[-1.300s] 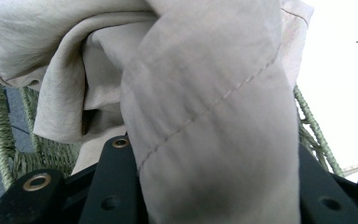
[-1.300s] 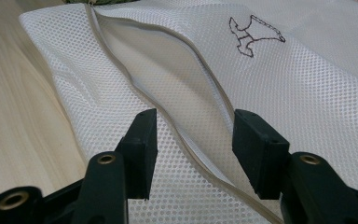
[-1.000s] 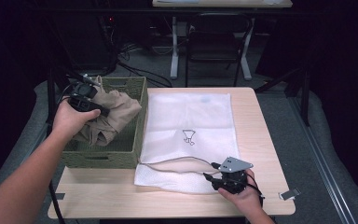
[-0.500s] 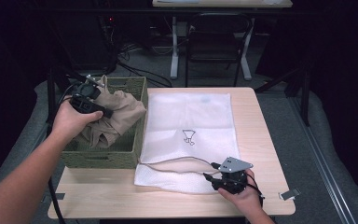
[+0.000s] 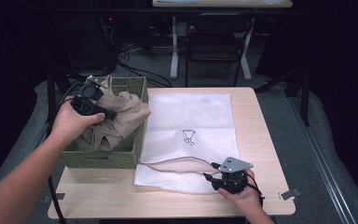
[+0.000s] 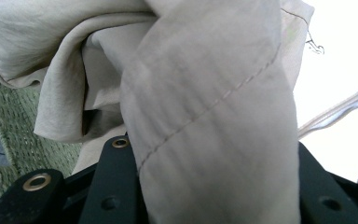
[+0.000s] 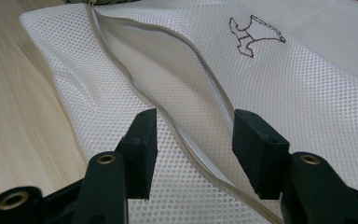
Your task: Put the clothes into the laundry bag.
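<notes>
One wooden table (image 5: 261, 140). One green woven basket (image 5: 107, 156) at left side, holding one beige garment (image 5: 121, 116). One white mesh laundry bag (image 5: 191, 126) flat beside basket, touching it, one small dark emblem (image 5: 189, 136) printed at centre.

Left gripper (image 5: 89, 100) over basket; jaws clamped on fold of beige garment, cloth bunched between them (image 6: 214, 140).

Right gripper (image 5: 229, 179) at bag's near edge; jaws apart, moderately wide, straddling open zipper seam (image 7: 168, 93). Bag mouth gaping slightly.
</notes>
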Demonstrator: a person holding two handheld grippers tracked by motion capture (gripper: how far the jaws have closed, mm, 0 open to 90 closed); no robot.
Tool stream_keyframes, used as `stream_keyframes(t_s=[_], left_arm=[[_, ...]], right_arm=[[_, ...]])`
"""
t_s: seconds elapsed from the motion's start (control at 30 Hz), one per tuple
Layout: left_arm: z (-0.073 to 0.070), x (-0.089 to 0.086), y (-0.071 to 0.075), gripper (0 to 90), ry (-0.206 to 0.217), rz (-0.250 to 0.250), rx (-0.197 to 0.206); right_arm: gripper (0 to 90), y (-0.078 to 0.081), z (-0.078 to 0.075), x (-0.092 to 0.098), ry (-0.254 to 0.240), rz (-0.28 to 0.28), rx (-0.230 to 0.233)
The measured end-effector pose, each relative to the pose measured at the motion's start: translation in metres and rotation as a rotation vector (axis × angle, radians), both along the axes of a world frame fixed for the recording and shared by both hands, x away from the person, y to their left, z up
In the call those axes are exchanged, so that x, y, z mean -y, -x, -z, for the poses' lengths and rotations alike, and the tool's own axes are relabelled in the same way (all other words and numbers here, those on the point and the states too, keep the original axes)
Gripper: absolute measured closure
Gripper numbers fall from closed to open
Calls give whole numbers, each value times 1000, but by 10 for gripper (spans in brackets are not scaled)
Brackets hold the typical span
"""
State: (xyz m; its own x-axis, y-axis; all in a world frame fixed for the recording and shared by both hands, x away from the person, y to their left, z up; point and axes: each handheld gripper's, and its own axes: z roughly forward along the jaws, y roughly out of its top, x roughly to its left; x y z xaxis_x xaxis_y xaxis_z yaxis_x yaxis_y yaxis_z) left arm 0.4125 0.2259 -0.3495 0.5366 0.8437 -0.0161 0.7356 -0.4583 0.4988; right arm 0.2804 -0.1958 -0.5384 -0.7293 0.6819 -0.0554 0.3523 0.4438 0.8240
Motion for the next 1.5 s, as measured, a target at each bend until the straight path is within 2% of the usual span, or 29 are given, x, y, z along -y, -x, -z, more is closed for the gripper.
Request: stream_keyframes(t_s=[0.53, 0.93, 1.5], left_arm=[[-6, 11, 16, 612, 17, 59, -7], [-8, 25, 30, 612, 21, 110, -10], [-8, 33, 45, 613, 15, 166, -8]], right_arm=[[505, 0, 0, 0, 0, -1, 1], [505, 0, 0, 0, 1, -1, 0], [505, 0, 0, -1, 2, 0, -2]])
